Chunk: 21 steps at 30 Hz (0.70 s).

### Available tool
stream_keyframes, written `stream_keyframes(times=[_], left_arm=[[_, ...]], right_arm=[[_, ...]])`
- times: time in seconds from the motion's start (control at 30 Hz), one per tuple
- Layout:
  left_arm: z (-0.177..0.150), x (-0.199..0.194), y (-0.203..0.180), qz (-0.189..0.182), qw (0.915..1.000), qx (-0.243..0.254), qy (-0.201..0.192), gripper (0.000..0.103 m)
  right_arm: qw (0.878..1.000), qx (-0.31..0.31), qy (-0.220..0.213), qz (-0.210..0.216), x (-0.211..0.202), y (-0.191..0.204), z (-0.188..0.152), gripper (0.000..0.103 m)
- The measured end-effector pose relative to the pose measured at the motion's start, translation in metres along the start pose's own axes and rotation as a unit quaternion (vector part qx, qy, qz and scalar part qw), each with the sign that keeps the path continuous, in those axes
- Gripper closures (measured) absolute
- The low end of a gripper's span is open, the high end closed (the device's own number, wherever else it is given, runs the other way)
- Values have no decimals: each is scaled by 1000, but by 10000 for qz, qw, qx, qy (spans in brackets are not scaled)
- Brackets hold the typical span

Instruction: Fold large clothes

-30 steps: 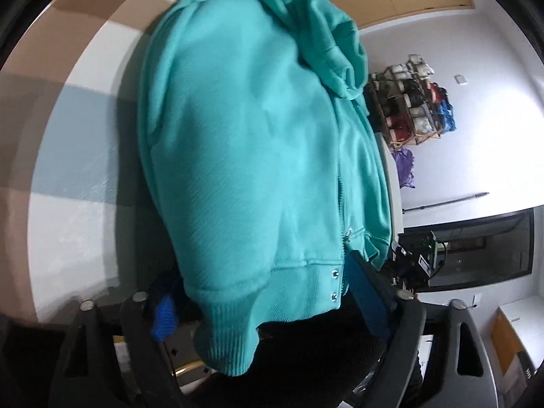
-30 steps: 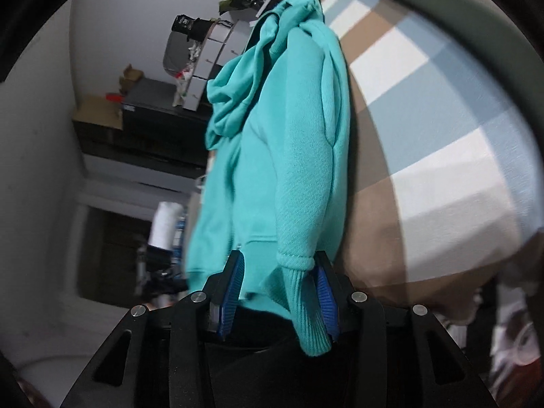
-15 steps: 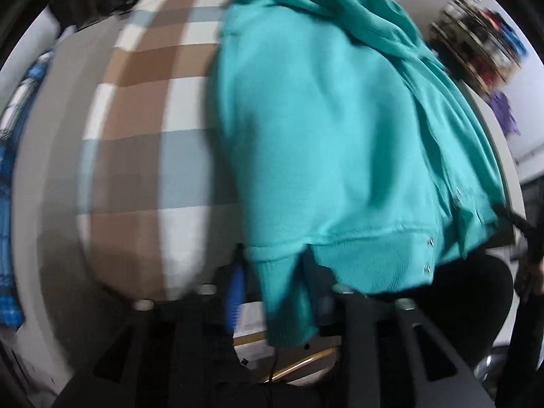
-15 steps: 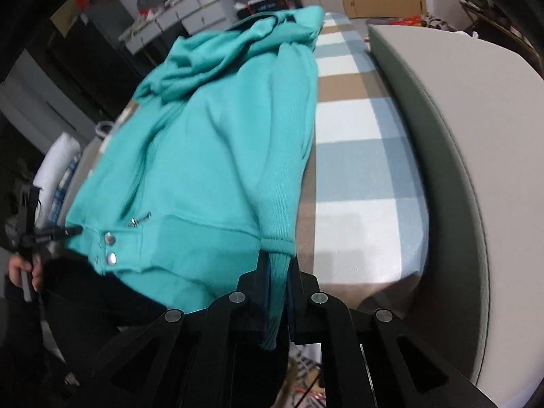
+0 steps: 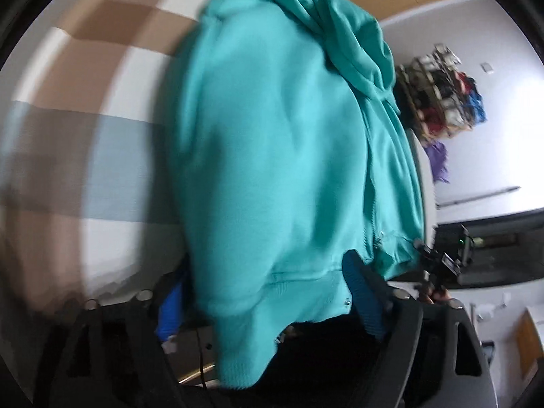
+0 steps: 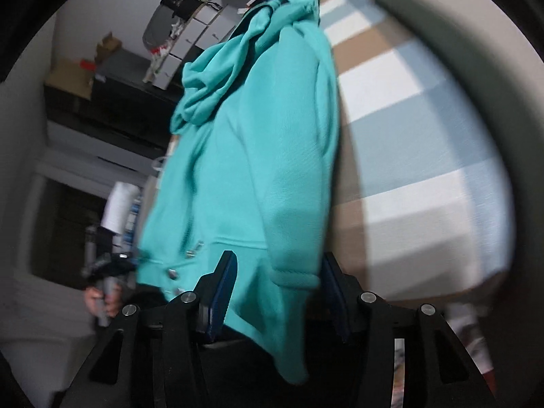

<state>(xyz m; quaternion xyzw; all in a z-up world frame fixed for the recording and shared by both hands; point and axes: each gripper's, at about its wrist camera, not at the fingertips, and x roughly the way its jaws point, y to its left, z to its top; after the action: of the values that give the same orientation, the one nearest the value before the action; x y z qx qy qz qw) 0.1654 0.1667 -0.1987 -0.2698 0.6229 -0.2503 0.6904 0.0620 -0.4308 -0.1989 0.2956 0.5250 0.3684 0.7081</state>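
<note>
Fleece hoodie [image 5: 278, 156], ribbed hem, on checked cloth [image 5: 112, 156].

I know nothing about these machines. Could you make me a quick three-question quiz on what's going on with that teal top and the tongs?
1. True or false: the teal zip hoodie lies on a checked cloth.
2. Which part of the hoodie hangs between the right tongs? A) the hood B) a sleeve cuff C) a pocket
3. Fill in: the pads on the left tongs are coloured ____.

Key
1. True. The cloth has brown, white and pale blue squares.
2. B. The ribbed cuff droops between the pads while the jaws are opening.
3. Blue. These jaws are also opening, with the hem and a cuff between them.
</note>
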Motion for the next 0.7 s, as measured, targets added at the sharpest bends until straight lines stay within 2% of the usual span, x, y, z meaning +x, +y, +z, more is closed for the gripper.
stream_keyframes(times=[0.03,0.07,0.13,0.17,0.2,0.23,0.27,0.3,0.33,0.43,0.53,0.57,0.6,0.7], left_arm=[[0,-4,1,-152,9999,14,-46,11],[3,-2,1,-323,9995,-33,-62,9],[3,-3,5,-544,9983,-208,-98,9],[3,-3,5,-533,9983,-207,-114,12],[3,-1,3,-401,9991,-124,-91,34],[0,-2,1,-128,9999,39,-29,51],[-3,-1,-2,230,9995,218,44,83],[-7,-1,-3,448,9982,379,82,85],[-9,-1,-5,496,9977,460,67,86],[-15,2,-13,784,9950,605,92,88],[-24,10,-25,1076,9904,852,129,89],[-28,12,-28,1092,9899,888,155,89],[-34,11,-30,1057,9896,948,208,89],[-36,13,-30,399,9960,686,414,90]], right_arm=[[9998,69,26,164,4,-1,1,52],[9995,160,36,267,6,-2,3,52],[9989,288,65,360,10,-3,6,52],[9992,255,94,304,12,-1,8,53],[9997,149,105,149,13,2,9,63],[9999,-27,94,-115,12,8,8,82],[9992,-191,63,-351,9,12,7,92],[9975,-406,6,-581,4,18,4,94],[9962,-511,-48,-705,2,21,4,95],[9843,-992,-242,-1441,-4,36,-4,96],[9657,-1550,-222,-2073,0,54,-18,96],[9600,-1758,-170,-2174,-1,60,-26,97],[9598,-1791,-185,-2155,-2,61,-29,96],[9704,-1648,-261,-1743,-19,60,-42,96]])
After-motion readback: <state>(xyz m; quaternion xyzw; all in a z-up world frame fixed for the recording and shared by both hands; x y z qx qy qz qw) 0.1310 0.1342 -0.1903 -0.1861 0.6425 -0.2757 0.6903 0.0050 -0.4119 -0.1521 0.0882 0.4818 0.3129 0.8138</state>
